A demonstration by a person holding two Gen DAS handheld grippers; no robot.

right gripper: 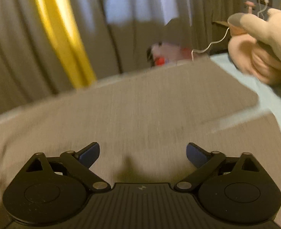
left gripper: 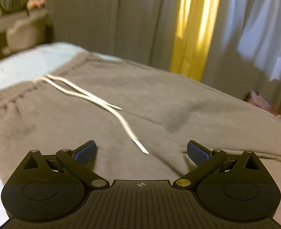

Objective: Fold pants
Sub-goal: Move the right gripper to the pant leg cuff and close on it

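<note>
Left tongs: released, blue pads wide apart with nothing between them. They're tilted down over the grey pants, hovering above the fabric without touching it.

Pants lie spread flat on a light blue bed. Elastic waistband is at upper left in the left wrist view. White drawstring trails from the waistband across the front, and its tip ends just ahead of the left tongs, between the pads' line of sight.

Right tongs: also released, pads spread, nothing gripped. No earlier frame to compare. They point down at the pants from above; a shadow of the tongs falls on the cloth right below the pad gap. That view is heavily motion-blurred, so fabric detail is unreadable.

In the right wrist view the far edge of the pants runs to a corner at right, with bed sheet showing beyond it. A pale plush toy sits at upper right on the bed, apart from the pants.

Background: grey curtains with a yellow strip, and a white cable hanging near the toy.
</note>
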